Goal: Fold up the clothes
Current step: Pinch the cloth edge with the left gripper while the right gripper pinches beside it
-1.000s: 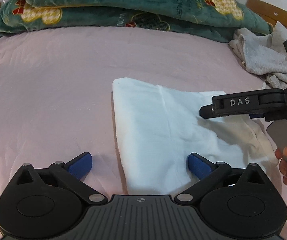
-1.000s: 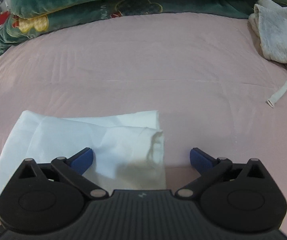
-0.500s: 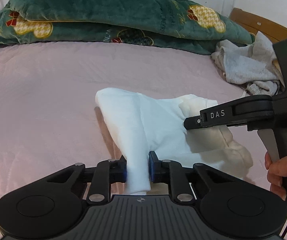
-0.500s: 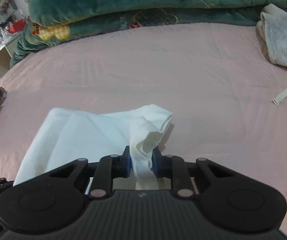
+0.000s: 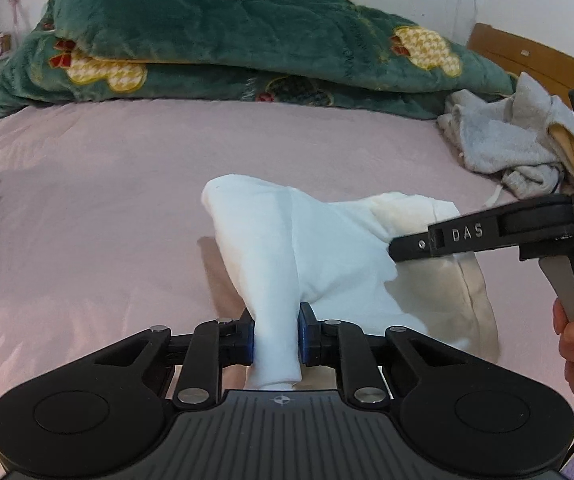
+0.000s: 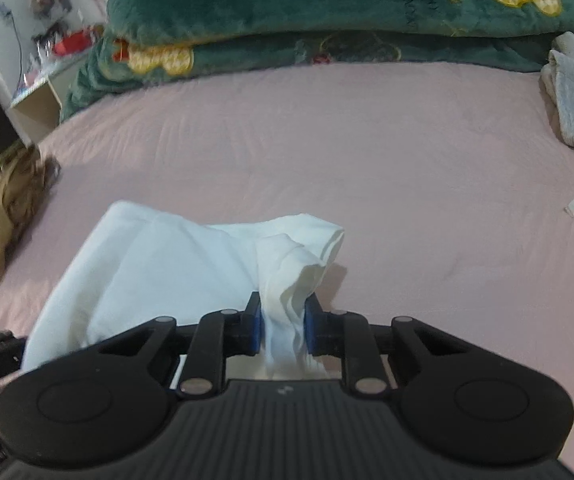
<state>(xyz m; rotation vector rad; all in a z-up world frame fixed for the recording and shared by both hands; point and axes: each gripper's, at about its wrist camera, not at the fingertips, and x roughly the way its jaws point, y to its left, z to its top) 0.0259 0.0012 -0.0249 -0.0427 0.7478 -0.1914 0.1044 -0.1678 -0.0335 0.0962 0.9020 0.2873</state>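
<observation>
Both grippers clamp the white shirt (image 5: pixel 287 240): left gripper (image 5: pixel 277 336) and right gripper (image 6: pixel 283 328) each pinch a near corner. Lifted off the pink bed (image 5: pixel 87 200), that edge looks ready to fold forward.

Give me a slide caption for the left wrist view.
Left gripper shut on the near edge of a white garment on a pink bedsheet, right gripper pinching its other corner.

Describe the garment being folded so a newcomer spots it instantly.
On the pink bedsheet, in front of the dark green patterned quilt, lies a plain white cloth garment. Unlike the crumpled grey clothes at the right, both grippers pinch it.
</observation>
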